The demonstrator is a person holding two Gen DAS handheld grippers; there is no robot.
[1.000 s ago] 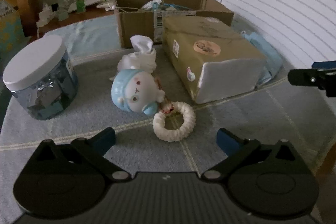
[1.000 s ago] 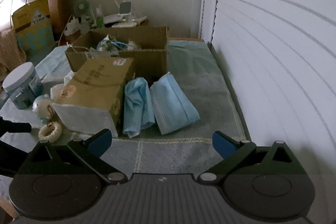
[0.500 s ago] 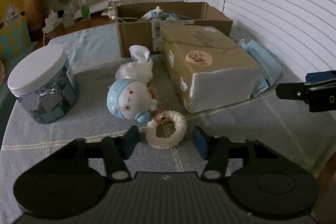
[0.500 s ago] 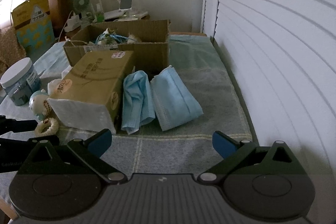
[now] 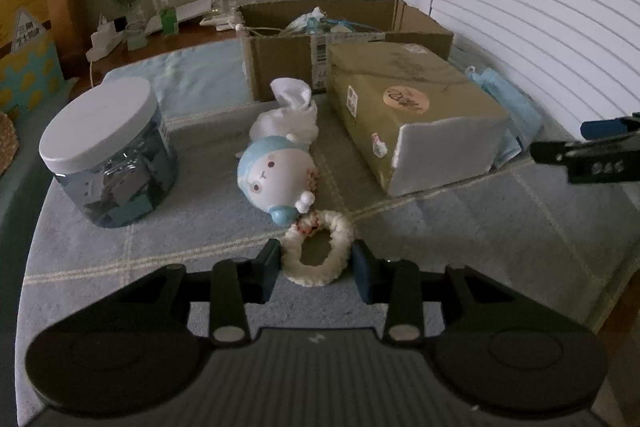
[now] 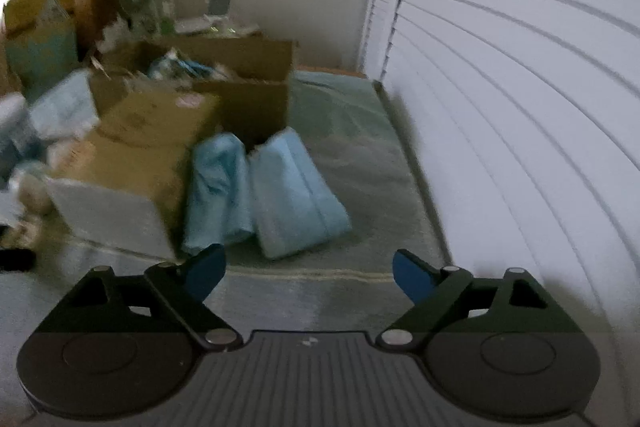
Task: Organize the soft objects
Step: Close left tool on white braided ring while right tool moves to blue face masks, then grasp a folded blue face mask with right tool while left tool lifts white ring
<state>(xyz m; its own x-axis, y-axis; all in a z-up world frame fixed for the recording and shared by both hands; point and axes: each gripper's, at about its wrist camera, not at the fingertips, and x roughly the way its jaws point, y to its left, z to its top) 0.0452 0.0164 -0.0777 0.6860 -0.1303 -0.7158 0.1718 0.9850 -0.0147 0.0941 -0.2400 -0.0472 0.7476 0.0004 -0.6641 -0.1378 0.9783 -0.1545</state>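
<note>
- Scrunchie (image 5: pixel 316 251), a fluffy cream ring, lies on the blue checked blanket (image 5: pixel 460 227) at 6 o'clock in the left wrist view, squarely between the fingers of the left gripper (image 5: pixel 316 269); the jaws have just been closing and now pinch its two sides, squeezing the ring into an oval, presumably for a lift.
- Grip across the ring's width makes sense: the soft loop gives under the pads (image 5: pixel 269 267) instead of slipping.
- Round blue-and-white toy figure (image 5: pixel 276 179) lies on its side at 12 o'clock from the scrunchie, touching its far edge, with a white cloth bundle (image 5: pixel 290 115) just behind it.
- Open cardboard box (image 5: pixel 344 27), at 12 o'clock beyond the toys, already holds tangled odds and ends and looks the likely collecting bin for soft things.
- Tan wrapped parcel (image 5: pixel 416 115) sits at 2 o'clock and a white-lidded jar (image 5: pixel 108 151) at 10 o'clock, neither being handled.
- Right gripper (image 6: pixel 308 273) hovers with jaws spread wide and nothing between them, though they have just been narrowing a little; two pale blue face-mask packs (image 6: pixel 268 187) lie ahead of it at 12 o'clock, leaning by the parcel, probably its next target.
- Right wrist view is blurred, so finer detail there cannot be told.
</note>
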